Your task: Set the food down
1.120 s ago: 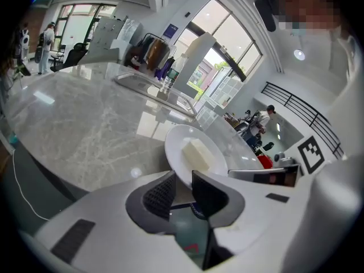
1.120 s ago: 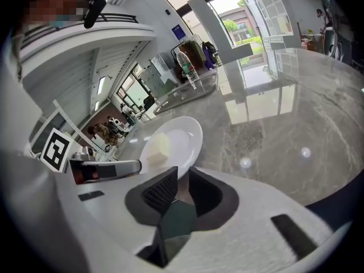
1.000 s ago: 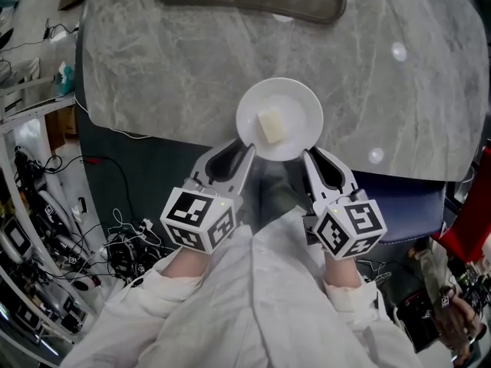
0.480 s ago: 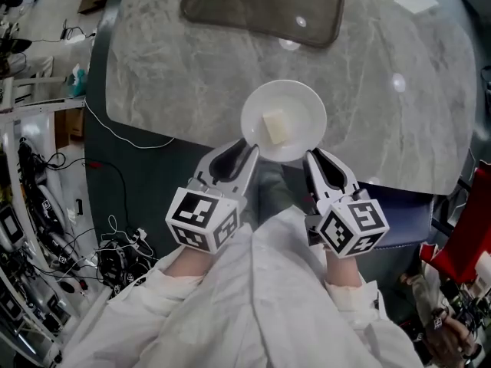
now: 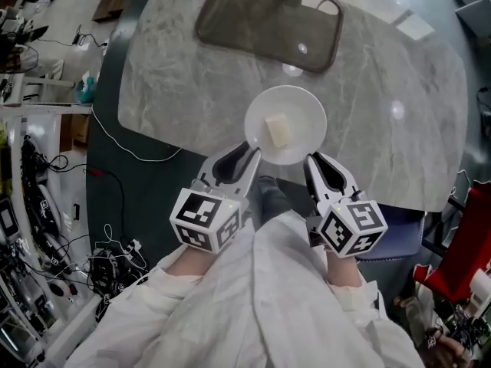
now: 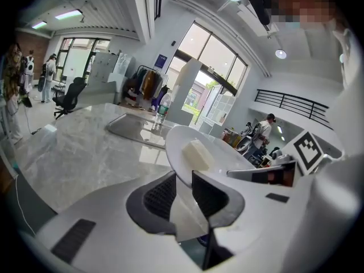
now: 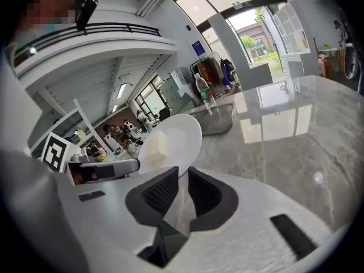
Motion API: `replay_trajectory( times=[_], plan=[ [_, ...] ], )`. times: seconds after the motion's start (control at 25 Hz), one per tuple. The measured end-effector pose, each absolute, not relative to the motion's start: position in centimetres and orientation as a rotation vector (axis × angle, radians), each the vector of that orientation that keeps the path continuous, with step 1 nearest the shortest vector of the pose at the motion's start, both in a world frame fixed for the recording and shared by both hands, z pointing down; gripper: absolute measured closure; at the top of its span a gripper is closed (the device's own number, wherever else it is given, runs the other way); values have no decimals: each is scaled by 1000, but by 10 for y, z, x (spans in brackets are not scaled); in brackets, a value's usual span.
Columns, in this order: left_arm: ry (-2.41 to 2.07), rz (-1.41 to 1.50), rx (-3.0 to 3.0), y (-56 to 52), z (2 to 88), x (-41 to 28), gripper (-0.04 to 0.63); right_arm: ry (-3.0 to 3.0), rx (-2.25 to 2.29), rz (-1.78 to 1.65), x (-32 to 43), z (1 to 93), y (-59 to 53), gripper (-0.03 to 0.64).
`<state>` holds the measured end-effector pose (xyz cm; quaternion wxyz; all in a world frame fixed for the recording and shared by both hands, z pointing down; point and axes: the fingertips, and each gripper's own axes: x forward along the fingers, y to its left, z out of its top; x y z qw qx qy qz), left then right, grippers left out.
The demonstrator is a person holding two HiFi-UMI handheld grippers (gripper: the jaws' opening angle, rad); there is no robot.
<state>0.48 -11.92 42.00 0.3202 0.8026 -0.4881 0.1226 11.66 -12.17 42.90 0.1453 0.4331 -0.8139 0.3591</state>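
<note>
Food [image 5: 278,131] sits centred on the plate [image 5: 304,109]; left gripper [image 5: 249,153] and right gripper [image 5: 311,159] each pinch its near rim, table [image 5: 192,90] edge beneath it. Uneven lowering could tilt it and slide the food off.

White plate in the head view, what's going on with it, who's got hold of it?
A person holds the white plate by its near rim with two grippers. The left gripper and the right gripper are each shut on that rim. A pale block of food lies on the plate. The plate is over the near edge of the grey marble table, with a dark tray further back. Whether the plate already rests on the table cannot be told.
</note>
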Motion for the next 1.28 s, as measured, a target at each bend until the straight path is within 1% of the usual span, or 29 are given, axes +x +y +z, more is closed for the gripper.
replay_trajectory(
  times=[0.44, 1.28],
  plan=[
    [-1257, 286, 2133, -167, 416, -15, 503, -2376, 1277, 1014, 97, 420, -172, 571],
    [-1161, 338, 2179, -337, 428, -64, 503, -2362, 1351, 1124, 48, 430, -333, 575]
  ],
)
